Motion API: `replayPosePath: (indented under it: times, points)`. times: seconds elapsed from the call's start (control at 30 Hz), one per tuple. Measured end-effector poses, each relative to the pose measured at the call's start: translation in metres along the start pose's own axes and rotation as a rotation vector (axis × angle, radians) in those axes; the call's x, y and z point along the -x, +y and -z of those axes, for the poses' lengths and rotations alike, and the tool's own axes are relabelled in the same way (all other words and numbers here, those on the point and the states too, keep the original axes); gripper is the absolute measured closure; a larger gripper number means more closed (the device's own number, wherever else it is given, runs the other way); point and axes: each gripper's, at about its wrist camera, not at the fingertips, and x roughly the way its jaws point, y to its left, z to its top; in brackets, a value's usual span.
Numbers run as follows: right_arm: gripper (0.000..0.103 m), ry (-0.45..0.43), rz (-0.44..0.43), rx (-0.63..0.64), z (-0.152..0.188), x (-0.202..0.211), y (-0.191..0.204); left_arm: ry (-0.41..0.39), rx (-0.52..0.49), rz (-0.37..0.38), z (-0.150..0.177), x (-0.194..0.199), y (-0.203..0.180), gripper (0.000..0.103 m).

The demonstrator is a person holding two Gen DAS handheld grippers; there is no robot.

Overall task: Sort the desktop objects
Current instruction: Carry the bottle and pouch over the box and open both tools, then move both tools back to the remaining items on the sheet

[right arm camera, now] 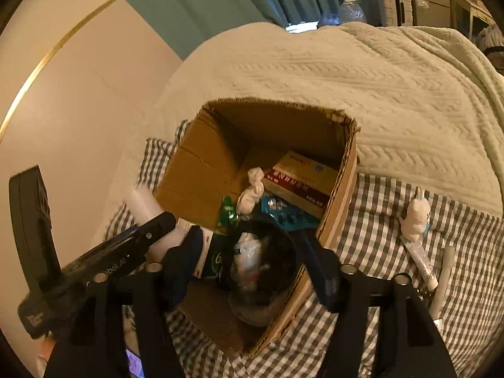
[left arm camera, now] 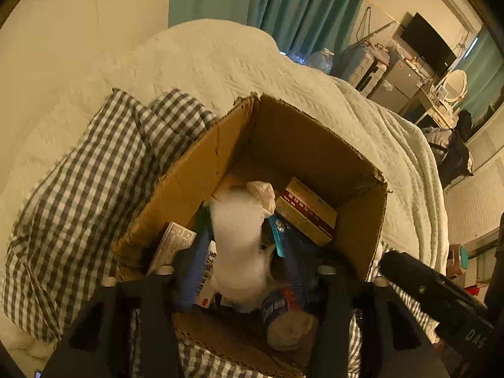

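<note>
Over the open top of a cardboard box (left arm camera: 302, 145) both grippers are held; the box is taken as landmark for all entries.

- Box: brown, flaps torn, set on a grey-checked cloth (right arm camera: 393, 220) over a cream quilt (right arm camera: 346, 72).
- Left gripper (left arm camera: 249, 271): poised above the near side of the box. A white roll (left arm camera: 239, 239), blurred, is seen between its fingers. Whether the jaws are pressed on it cannot be told.
- Right gripper (right arm camera: 252, 261): held above the near right corner of the box. A dark round container (right arm camera: 264, 271) with pale crumpled contents is seen between its fingers, which stand wide apart at its sides. A firm grip cannot be confirmed.
- Inside the box, far right: a tan and maroon carton (right arm camera: 299, 179), laid flat.
- Inside, centre: a knotted white wad (right arm camera: 252, 192); just right of it, a blue blister pack (right arm camera: 283, 214); just left, a green item (right arm camera: 227, 211).
- Inside, near left wall: a printed carton (left arm camera: 171, 245).
- Outside, right of the box on the cloth: a white figurine (right arm camera: 415, 217), with a tube (right arm camera: 420, 260) just nearer than it.
</note>
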Motion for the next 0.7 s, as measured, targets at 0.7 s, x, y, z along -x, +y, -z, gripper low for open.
replayPosePath:
  times: [0.7]
  points:
    - [0.033,-0.165,0.215,0.015,0.021,0.133,-0.097,-0.265,-0.182,-0.007,0.054,0.077,-0.099,0.012]
